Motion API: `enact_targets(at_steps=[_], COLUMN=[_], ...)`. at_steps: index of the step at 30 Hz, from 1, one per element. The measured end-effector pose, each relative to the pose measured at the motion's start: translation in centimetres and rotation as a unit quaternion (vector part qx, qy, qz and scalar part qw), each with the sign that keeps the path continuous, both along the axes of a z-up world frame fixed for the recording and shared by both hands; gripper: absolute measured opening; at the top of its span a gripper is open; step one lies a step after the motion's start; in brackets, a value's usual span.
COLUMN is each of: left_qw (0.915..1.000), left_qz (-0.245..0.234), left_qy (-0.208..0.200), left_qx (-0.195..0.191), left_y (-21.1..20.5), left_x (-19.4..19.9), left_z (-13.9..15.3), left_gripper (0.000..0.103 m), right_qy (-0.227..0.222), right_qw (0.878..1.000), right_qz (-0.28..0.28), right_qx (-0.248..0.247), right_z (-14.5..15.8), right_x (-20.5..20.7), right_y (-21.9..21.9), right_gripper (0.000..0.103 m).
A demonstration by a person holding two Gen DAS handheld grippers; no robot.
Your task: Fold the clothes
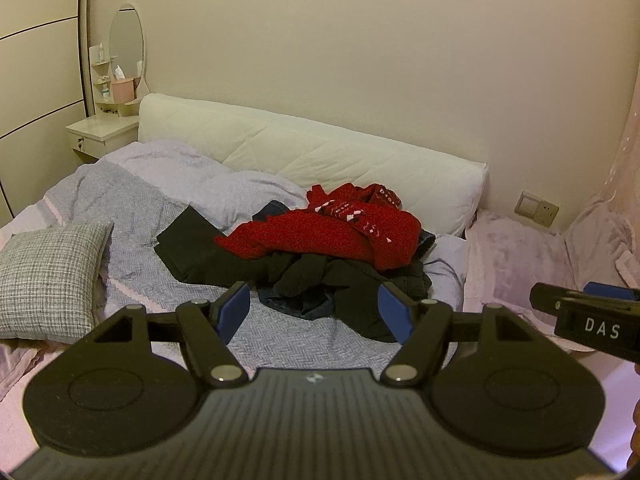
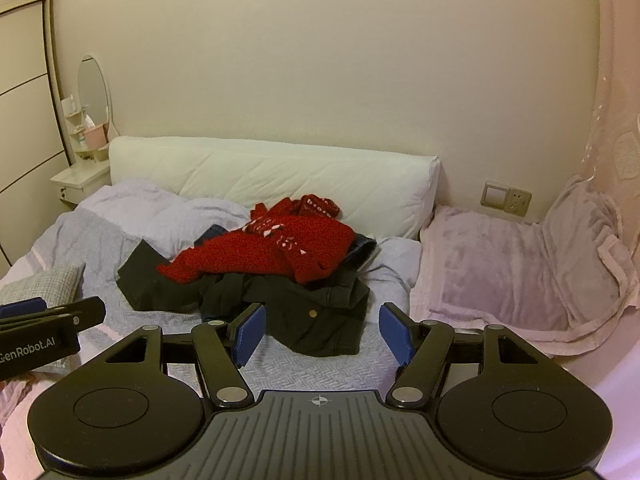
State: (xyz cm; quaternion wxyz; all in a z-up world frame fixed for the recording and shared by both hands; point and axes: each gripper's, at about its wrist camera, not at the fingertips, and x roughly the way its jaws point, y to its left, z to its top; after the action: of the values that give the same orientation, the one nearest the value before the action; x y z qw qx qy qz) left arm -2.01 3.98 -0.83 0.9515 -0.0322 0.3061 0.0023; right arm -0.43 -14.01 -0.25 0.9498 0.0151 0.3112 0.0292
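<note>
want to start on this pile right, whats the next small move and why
Probably reach the right gripper forward to the red sweater. It lies on top of the dark clothes on the bed, so it comes off first. Both the right and left gripper hang open and empty, short of the pile.

Both tools are just hanging side by side, angled down a bit, the left tool [image 1: 314, 312] at bottom centre of its view and the right tool [image 2: 322, 334] likewise, blue pads spread wide with nothing pinched between them.
</note>
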Motion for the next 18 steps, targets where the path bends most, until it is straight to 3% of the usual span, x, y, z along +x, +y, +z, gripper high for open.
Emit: enact_targets(at_steps=[18], left_qw=[1.0000], left_qz=[0.001], left_qy=[0.000], left_qx=[-0.005], left_y=[0.78], left_x=[-0.18], left_z=[0.54], left_gripper=[0.068], right_qy=[0.002], right_qw=[1.000], right_qz=[0.004], right_qx=[0.002], right_z=[1.04], right_x=[0.03], right_y=[0.17], right_gripper=[0.067])
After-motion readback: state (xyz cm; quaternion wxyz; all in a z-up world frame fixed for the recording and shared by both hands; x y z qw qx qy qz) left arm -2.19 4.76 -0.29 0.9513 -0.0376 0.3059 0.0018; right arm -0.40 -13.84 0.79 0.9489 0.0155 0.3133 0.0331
